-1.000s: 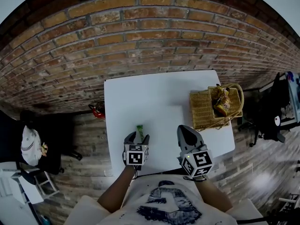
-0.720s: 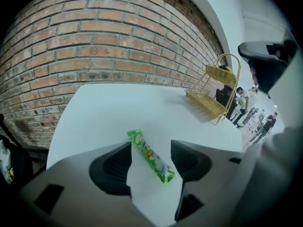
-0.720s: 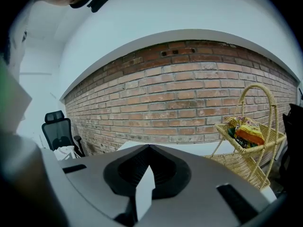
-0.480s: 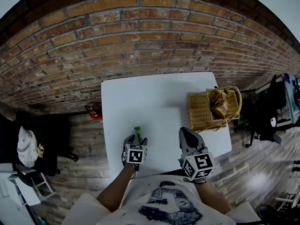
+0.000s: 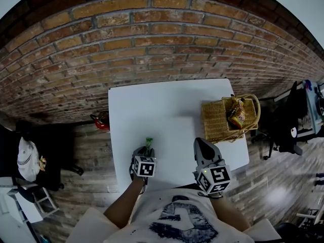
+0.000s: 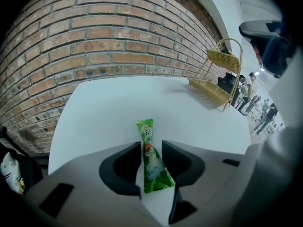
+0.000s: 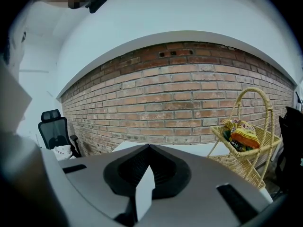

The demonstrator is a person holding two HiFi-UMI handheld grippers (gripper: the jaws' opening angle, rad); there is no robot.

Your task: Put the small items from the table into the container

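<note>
Left gripper (image 6: pixel 151 145) is tilted down at the white table (image 5: pixel 167 100) with its jaws closing round a green snack packet (image 6: pixel 150 157). The packet lies flat on the tabletop between the two pads, long axis pointing away from the person, top end sticking out past the fingertips. The gap is narrow. The left pad looks right against the wrapper and the right one shows a sliver of white beside it, so it seems not quite clamped, though it is hard to be sure at this angle. In the head view the packet sits near the table's near edge, left of centre.

Right gripper (image 7: pixel 149 148) has its jaws fully together with nothing between them. It is held above the table's near edge, to the right of the left one, the two well apart.

Wicker basket (image 5: pixel 215 120) with a hoop handle stands at the table's right edge, well apart from the green packet. Inside it is a yellow-orange snack bag (image 7: pixel 244 136) (at least one more dark wrapper under it, print unreadable).

Brick wall (image 5: pixel 152 39) behind the table. A black office chair (image 7: pixel 54 126) stands at the left in the right gripper view.
</note>
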